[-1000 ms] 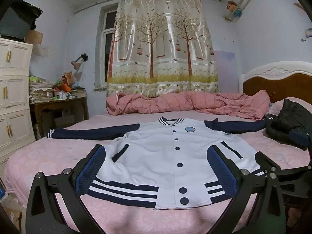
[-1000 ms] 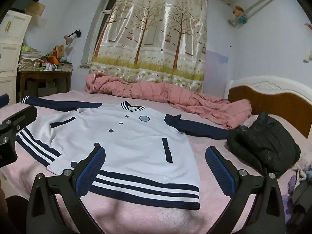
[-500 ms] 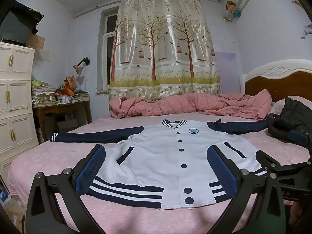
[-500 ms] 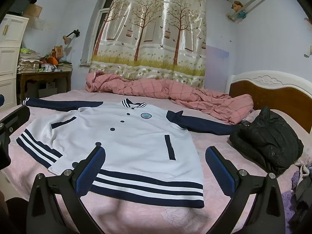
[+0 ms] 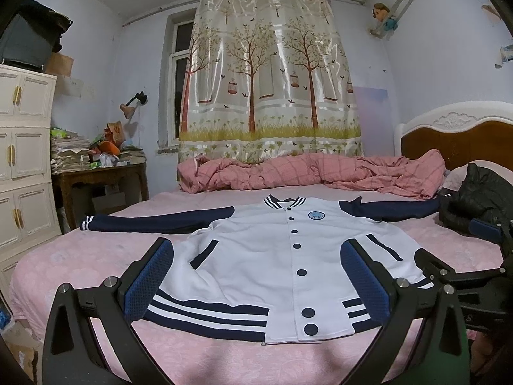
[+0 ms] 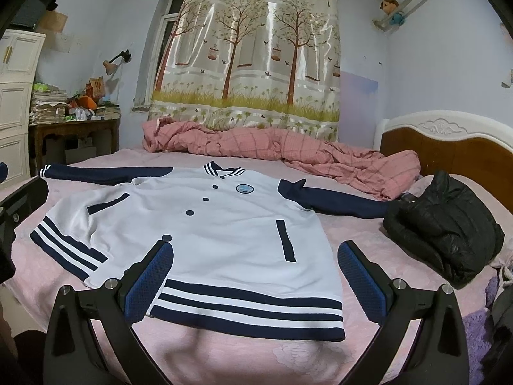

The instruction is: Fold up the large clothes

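Note:
A white varsity jacket with navy sleeves, dark buttons and a striped hem lies flat, front up, on the pink bed, both sleeves spread outward. My left gripper hovers open over the near hem with nothing between its blue pads. In the right wrist view the same jacket lies ahead, and my right gripper stands open above the hem's right half, holding nothing. The right gripper's body shows at the right edge of the left wrist view.
A black puffer jacket sits on the bed's right side beside the right sleeve. A rumpled pink quilt lies along the far edge under the curtain. The headboard is at right; a white cabinet and cluttered desk stand left.
Both grippers have tilted upward a little, so the jacket sits lower in each view. Both stay open and the jacket has not moved.

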Demonstrator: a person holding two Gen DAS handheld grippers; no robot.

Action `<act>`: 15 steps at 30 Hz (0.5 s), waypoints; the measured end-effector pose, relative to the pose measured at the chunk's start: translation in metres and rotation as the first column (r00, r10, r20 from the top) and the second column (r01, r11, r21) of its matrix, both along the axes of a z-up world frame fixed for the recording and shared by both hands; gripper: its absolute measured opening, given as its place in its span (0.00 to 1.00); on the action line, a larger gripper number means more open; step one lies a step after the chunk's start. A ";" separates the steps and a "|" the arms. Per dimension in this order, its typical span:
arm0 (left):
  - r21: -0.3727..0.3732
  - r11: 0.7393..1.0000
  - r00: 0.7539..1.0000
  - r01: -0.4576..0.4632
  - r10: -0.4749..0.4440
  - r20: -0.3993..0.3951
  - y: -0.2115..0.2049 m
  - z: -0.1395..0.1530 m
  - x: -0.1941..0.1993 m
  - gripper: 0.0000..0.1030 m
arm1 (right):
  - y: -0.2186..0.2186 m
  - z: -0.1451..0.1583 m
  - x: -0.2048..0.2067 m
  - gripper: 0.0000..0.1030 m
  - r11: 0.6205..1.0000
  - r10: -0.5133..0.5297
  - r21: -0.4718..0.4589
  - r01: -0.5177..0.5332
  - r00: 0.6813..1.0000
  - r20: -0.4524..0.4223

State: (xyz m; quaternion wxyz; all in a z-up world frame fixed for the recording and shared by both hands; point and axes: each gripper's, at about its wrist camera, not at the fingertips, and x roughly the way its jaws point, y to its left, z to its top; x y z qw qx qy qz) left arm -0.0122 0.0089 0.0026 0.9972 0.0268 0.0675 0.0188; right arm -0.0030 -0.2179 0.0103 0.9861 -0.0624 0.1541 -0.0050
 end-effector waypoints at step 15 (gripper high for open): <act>0.004 1.000 1.000 -0.004 0.004 0.004 0.002 -0.001 -0.002 1.00 | 0.005 -0.001 0.001 1.00 1.000 0.002 -0.021 -0.002 1.000 0.008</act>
